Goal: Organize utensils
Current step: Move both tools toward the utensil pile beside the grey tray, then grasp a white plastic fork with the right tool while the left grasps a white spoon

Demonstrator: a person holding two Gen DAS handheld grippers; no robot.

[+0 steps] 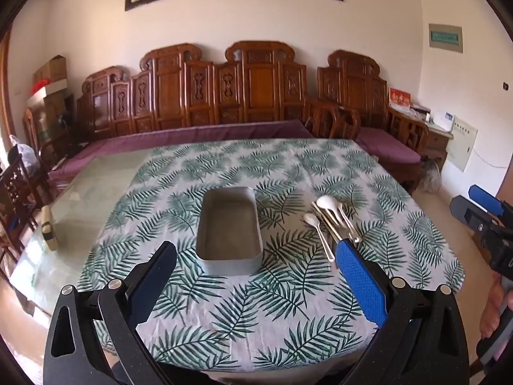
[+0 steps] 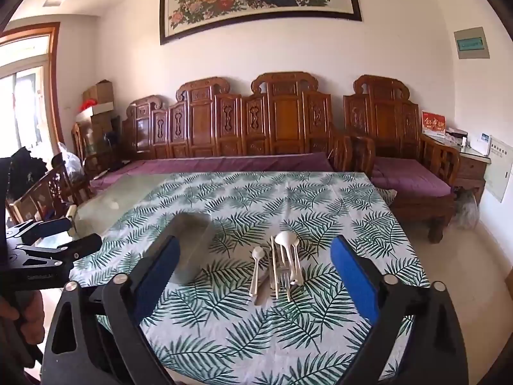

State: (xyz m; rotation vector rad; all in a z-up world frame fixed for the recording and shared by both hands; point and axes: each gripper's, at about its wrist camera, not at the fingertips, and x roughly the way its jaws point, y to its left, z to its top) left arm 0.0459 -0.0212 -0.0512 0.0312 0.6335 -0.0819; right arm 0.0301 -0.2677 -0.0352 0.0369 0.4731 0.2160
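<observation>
Utensils (image 2: 279, 264) between right gripper's (image 2: 255, 268) jaws (untouched)

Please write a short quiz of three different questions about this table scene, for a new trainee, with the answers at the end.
1. True or false: the grey tray already holds a spoon.
2. Which is wider apart from the utensil pile: A) the right tongs, B) the left tongs?
3. Fill in: the utensils lie on the leaf-print ___.

Key
1. False: the tray is empty.
2. B: the left tongs face the tray; the right tongs face the pile. Both are open.
3. Tablecloth.
</observation>
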